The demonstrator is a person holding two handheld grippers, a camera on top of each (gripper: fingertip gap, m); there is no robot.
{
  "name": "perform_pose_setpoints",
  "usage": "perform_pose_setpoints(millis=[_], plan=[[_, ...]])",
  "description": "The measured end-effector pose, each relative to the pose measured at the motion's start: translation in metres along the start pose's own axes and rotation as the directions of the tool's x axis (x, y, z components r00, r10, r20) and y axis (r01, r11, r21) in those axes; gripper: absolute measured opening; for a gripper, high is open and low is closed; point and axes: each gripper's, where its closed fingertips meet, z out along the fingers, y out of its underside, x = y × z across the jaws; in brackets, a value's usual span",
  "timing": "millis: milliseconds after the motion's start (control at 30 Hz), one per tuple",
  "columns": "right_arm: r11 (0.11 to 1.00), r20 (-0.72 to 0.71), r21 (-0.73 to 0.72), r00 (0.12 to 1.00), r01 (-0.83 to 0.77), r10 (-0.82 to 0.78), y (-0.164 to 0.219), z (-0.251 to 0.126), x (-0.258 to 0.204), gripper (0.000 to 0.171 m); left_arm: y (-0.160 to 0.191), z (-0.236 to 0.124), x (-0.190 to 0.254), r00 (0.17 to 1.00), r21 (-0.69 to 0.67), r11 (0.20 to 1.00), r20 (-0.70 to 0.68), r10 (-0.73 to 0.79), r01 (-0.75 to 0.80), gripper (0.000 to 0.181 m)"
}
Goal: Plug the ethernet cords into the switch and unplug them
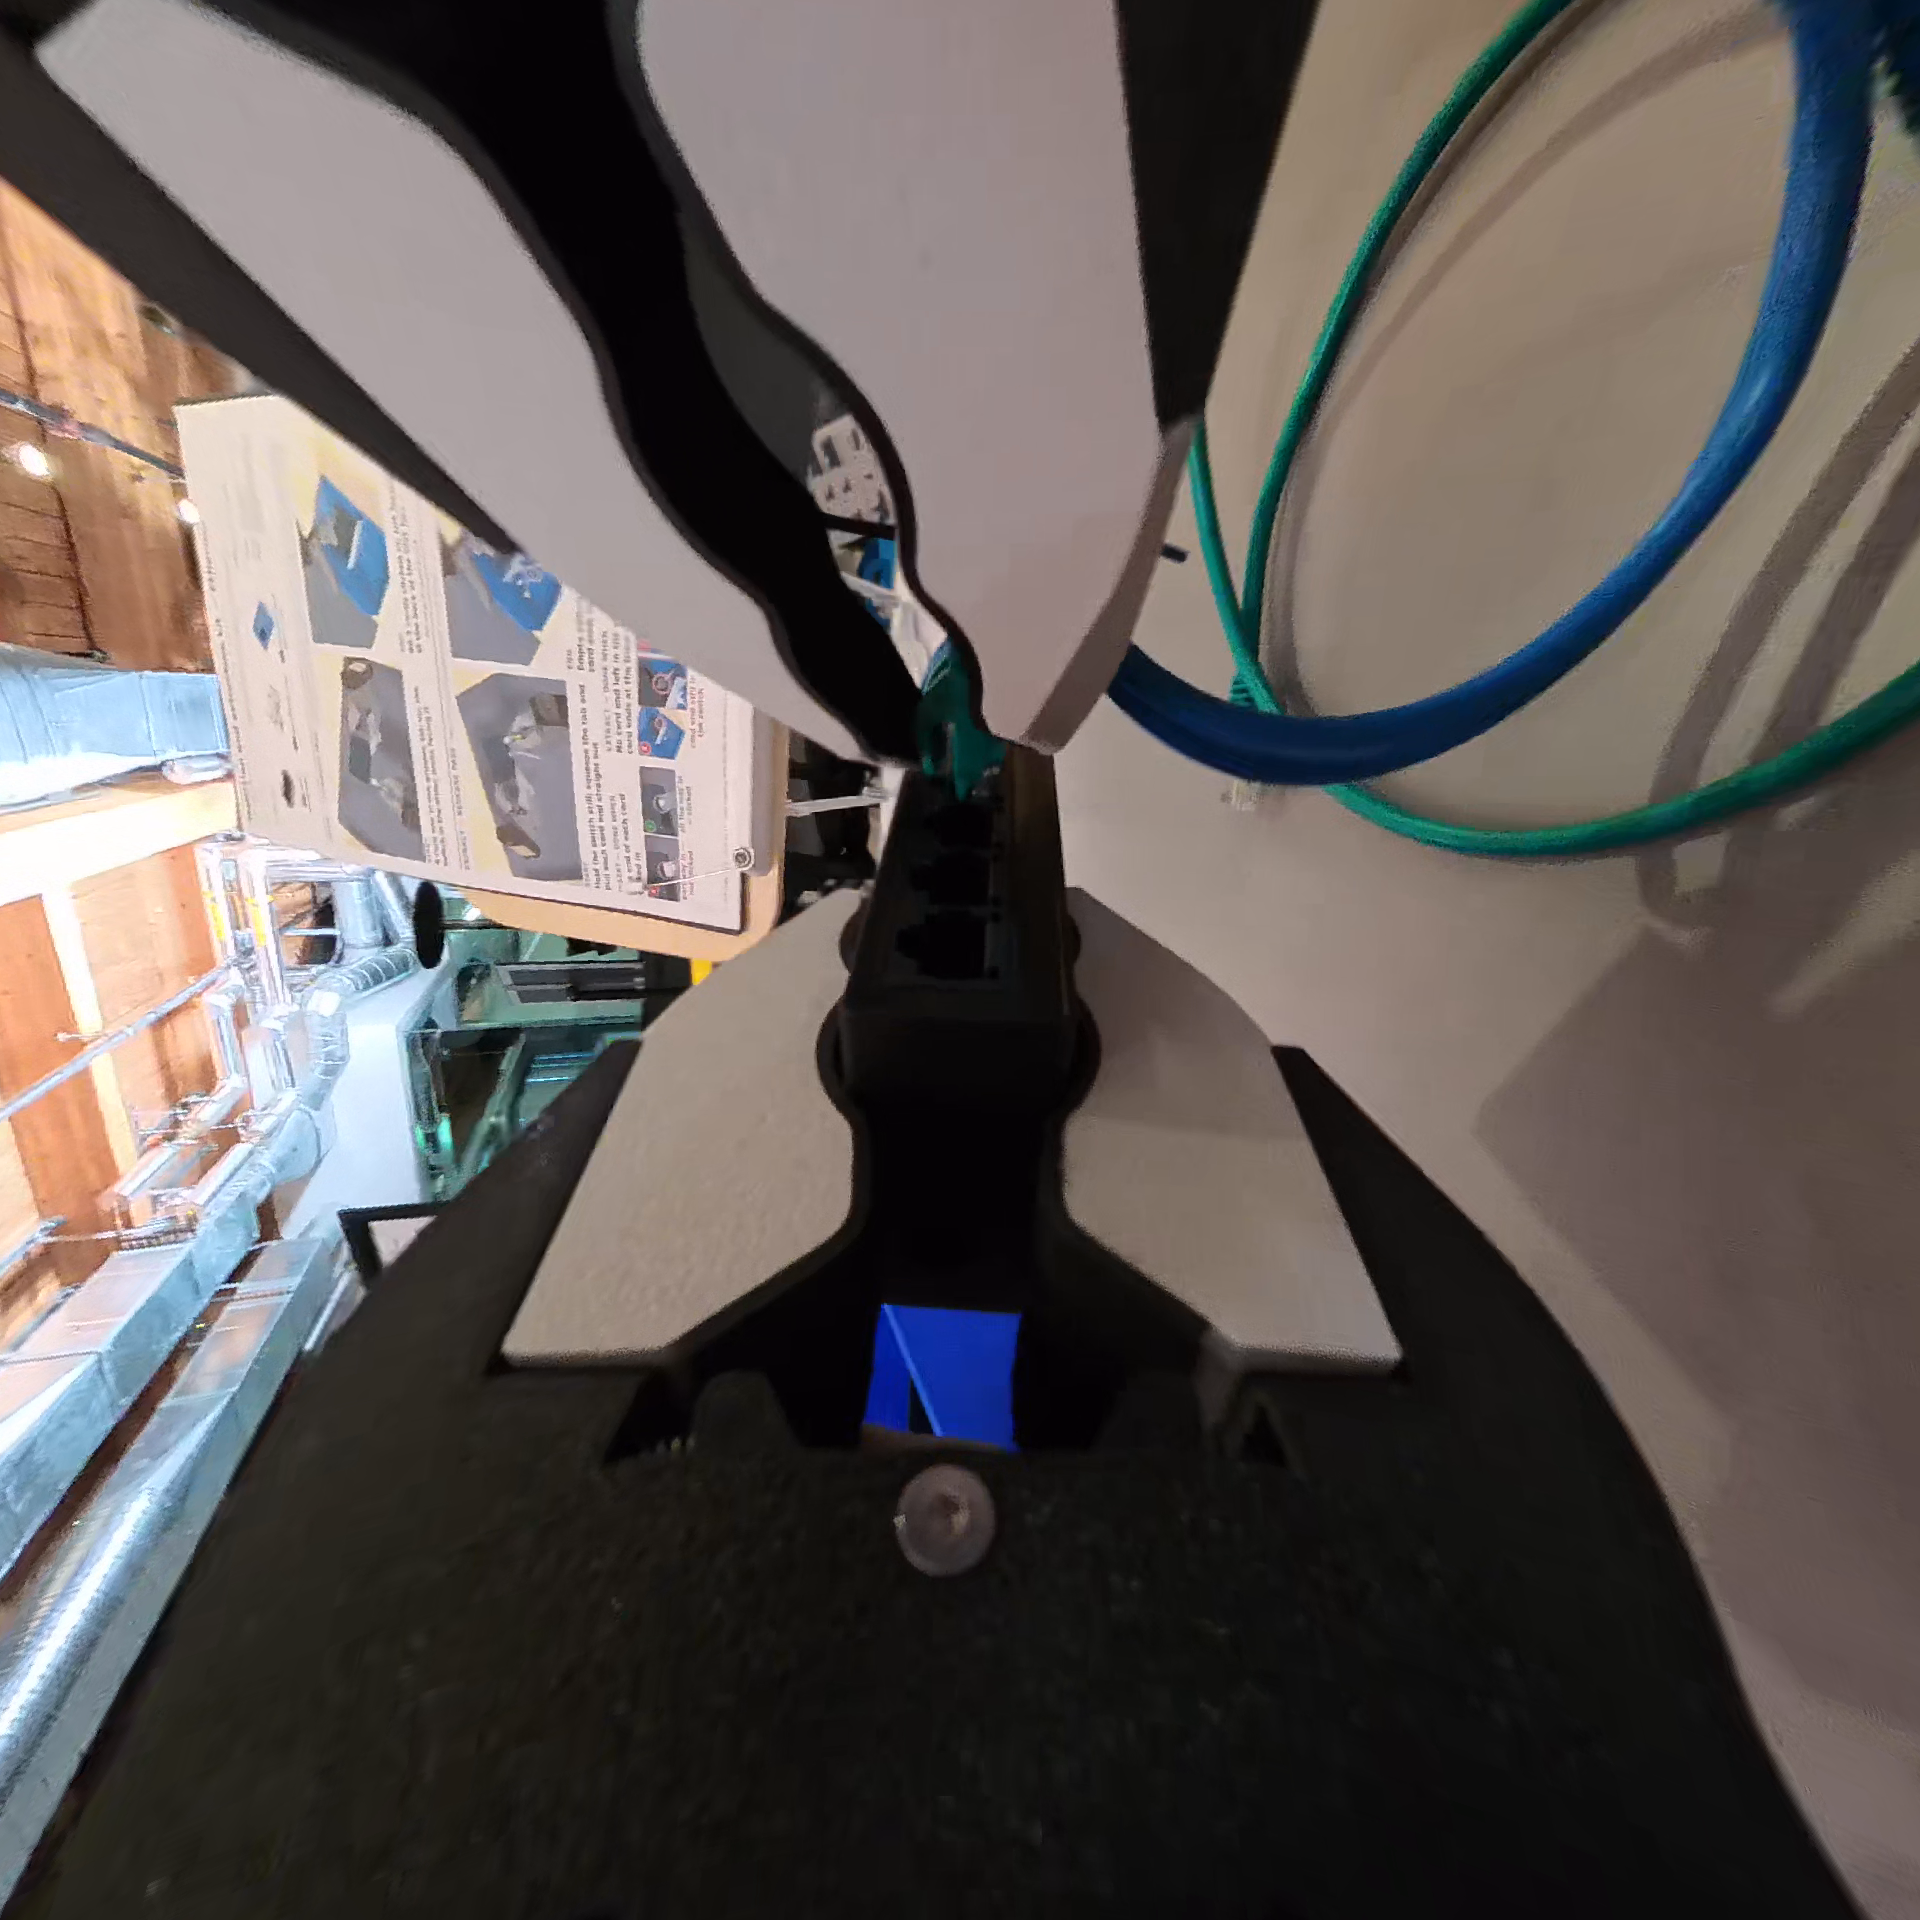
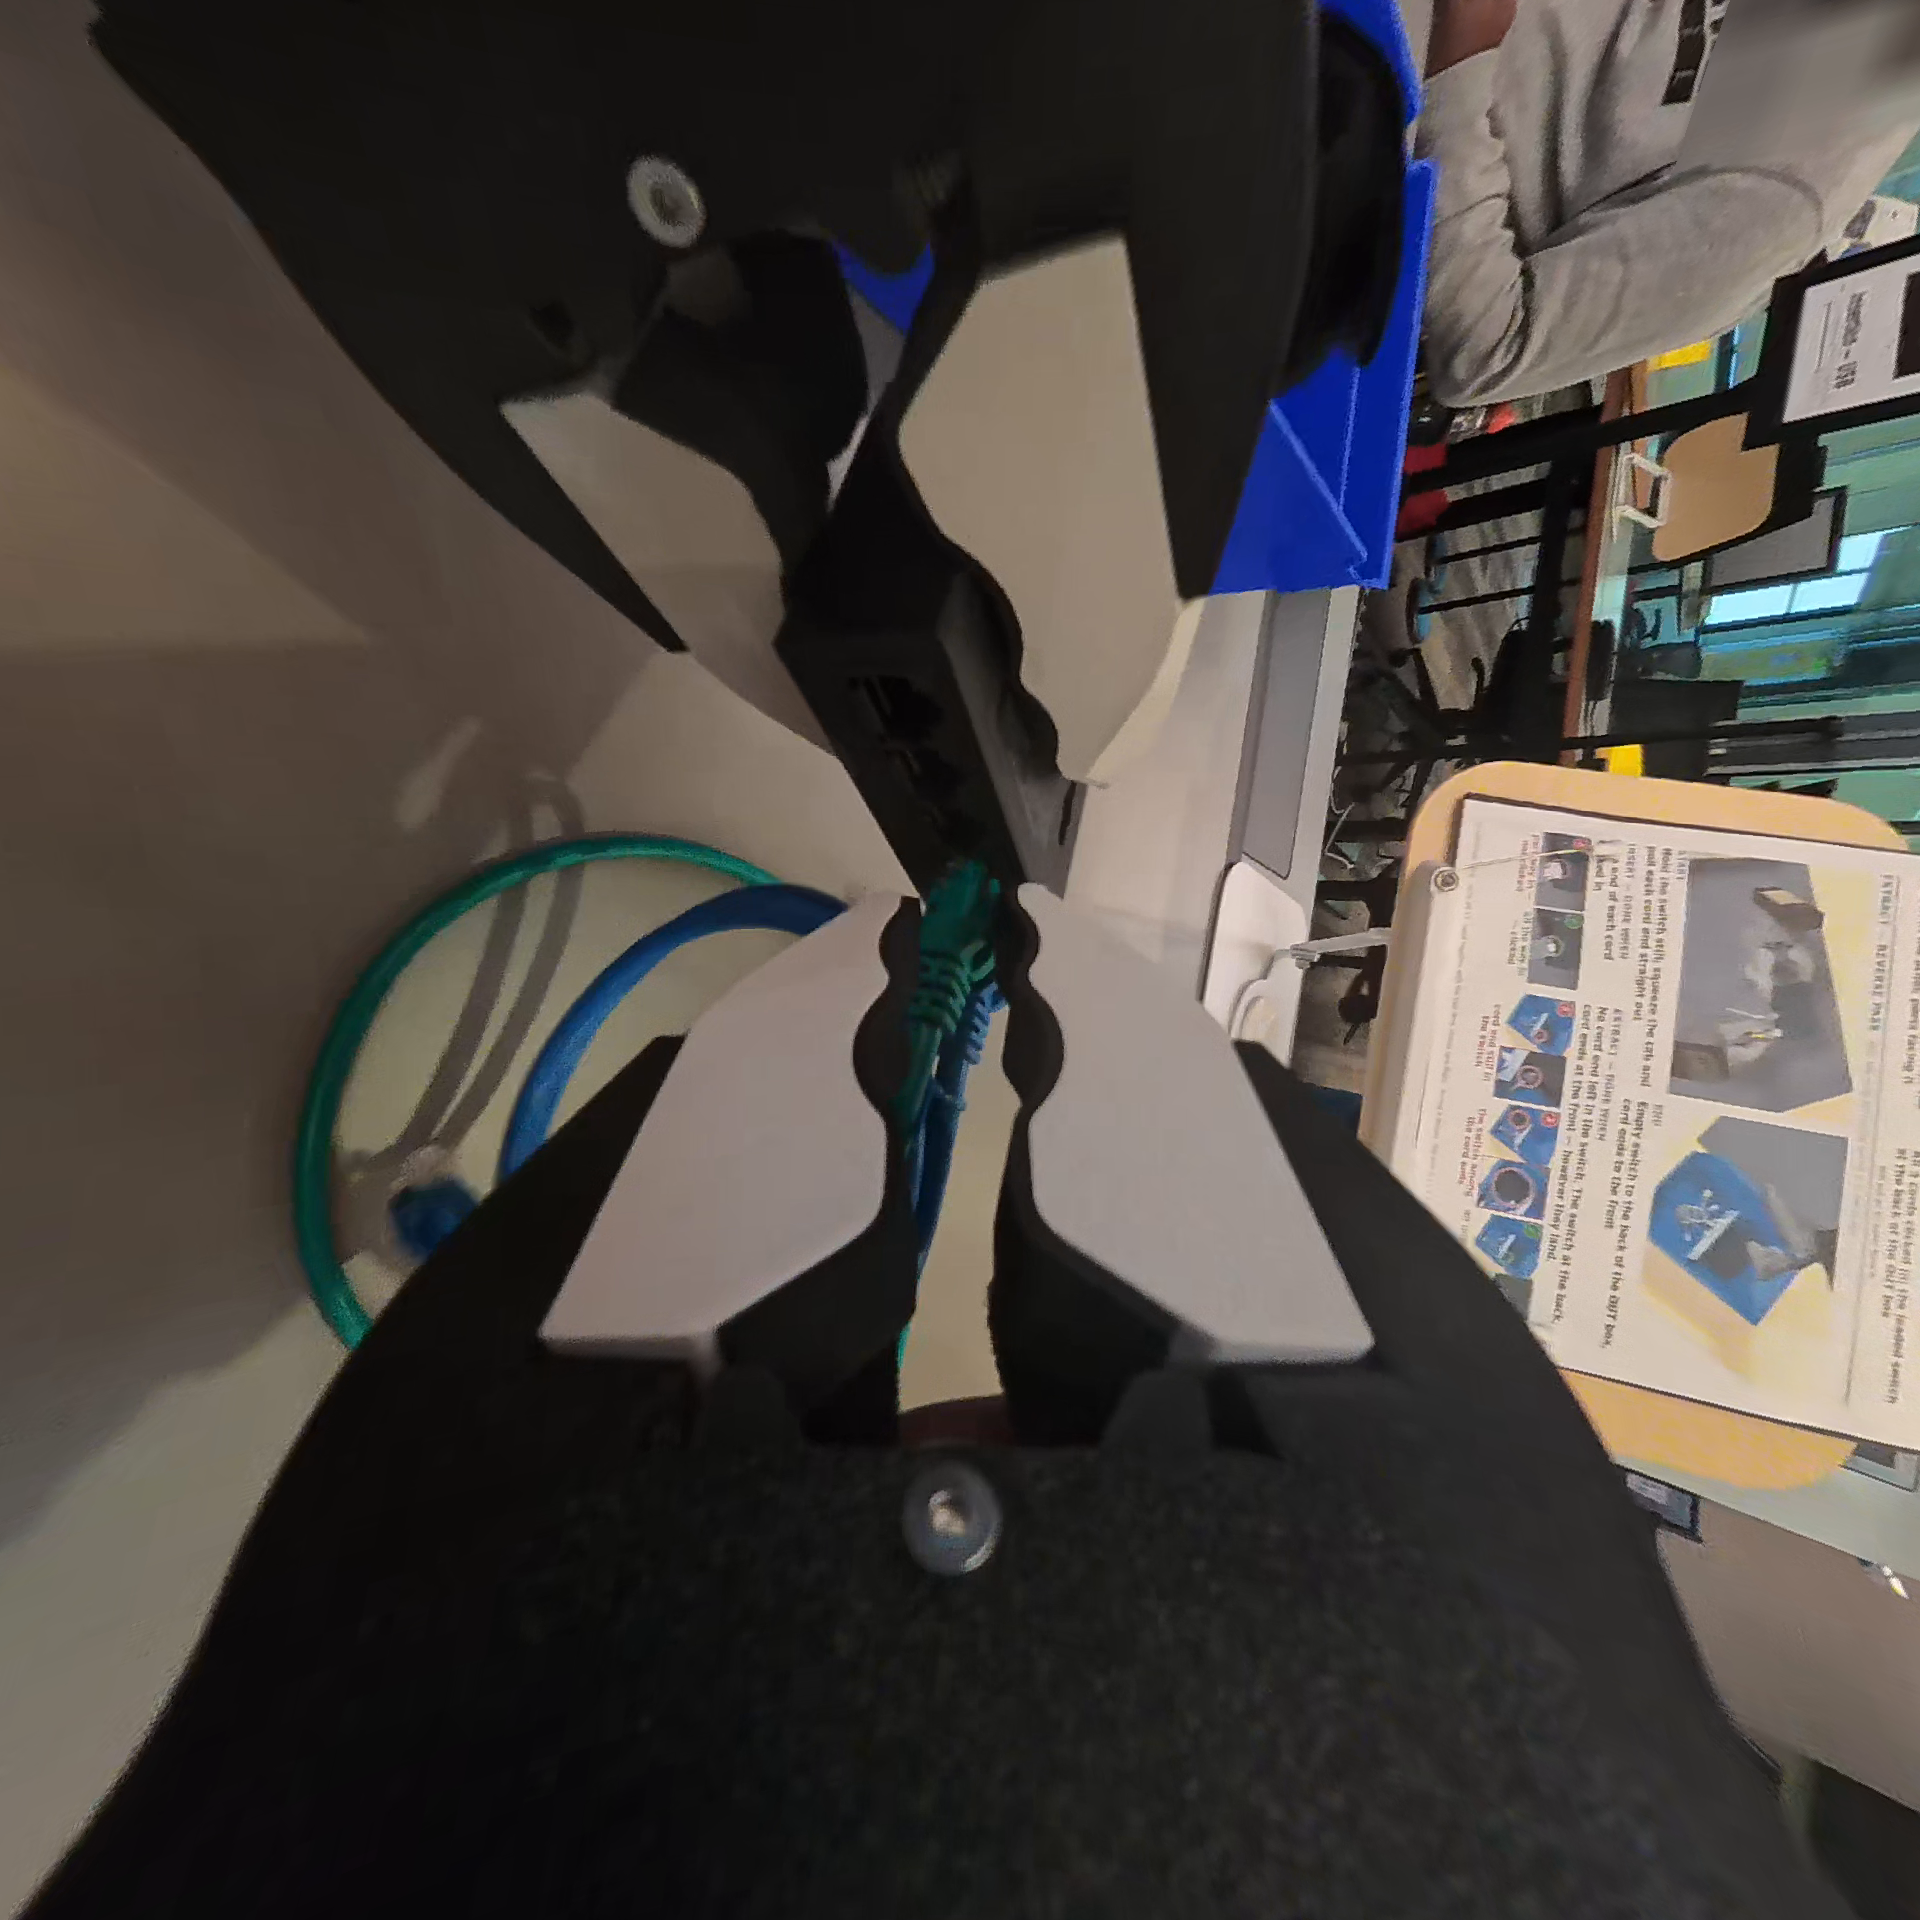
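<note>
Black plastic ethernet switch [image 1: 961,935]: being clamped by left gripper [image 1: 961,1023]; right gripper [image 2: 961,935] pinching green cord plug [image 2: 956,945] at far port; blue cord [image 1: 1704,499] lying loose beside it, remaining unplugged.

Black switch [image 1: 951,966] held edge-on, green cord [image 2: 951,977] plug at its port, blue cord [image 1: 1621,582] looped.

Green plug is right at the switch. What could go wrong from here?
1. The right gripper pinches the green plug near the tip; it may tilt and miss the port.
2. The blue cord lies against it and could snag.
3. The left gripper holds the switch by one end; pushing may twist it.
</note>
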Motion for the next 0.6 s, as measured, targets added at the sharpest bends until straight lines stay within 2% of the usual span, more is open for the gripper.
perform_pose_setpoints(millis=[167, 300, 467, 600], plan=[[1.0, 0.025, 0.006, 1.0, -0.014, 0.014, 0.002, 0.003, -0.004, 0.013, 0.001, 0.002, 0.005, 1.0, -0.012, 1.0, -0.014, 0.011, -0.011, 0.029], [0.995, 0.053, 0.019, 0.994, -0.099, 0.098, 0.005, 0.007, -0.001, 0.015, 0.003, 0.008, 0.004, 1.0, 0.004, 1.0, -0.005, 0.003, -0.003, 0.03], [0.928, 0.099, 0.024, 0.925, -0.371, 0.367, 0.004, -0.001, 0.006, 0.027, 0.009, 0.011, -0.006, 0.998, 0.007, 1.0, 0.066, -0.006, 0.005, 0.03], [0.778, 0.142, 0.075, 0.779, -0.624, 0.611, 0.007, -0.01, 0.005, 0.02, 0.011, 0.011, -0.009, 0.995, 0.008, 1.0, 0.105, 0.005, -0.006, 0.03]])
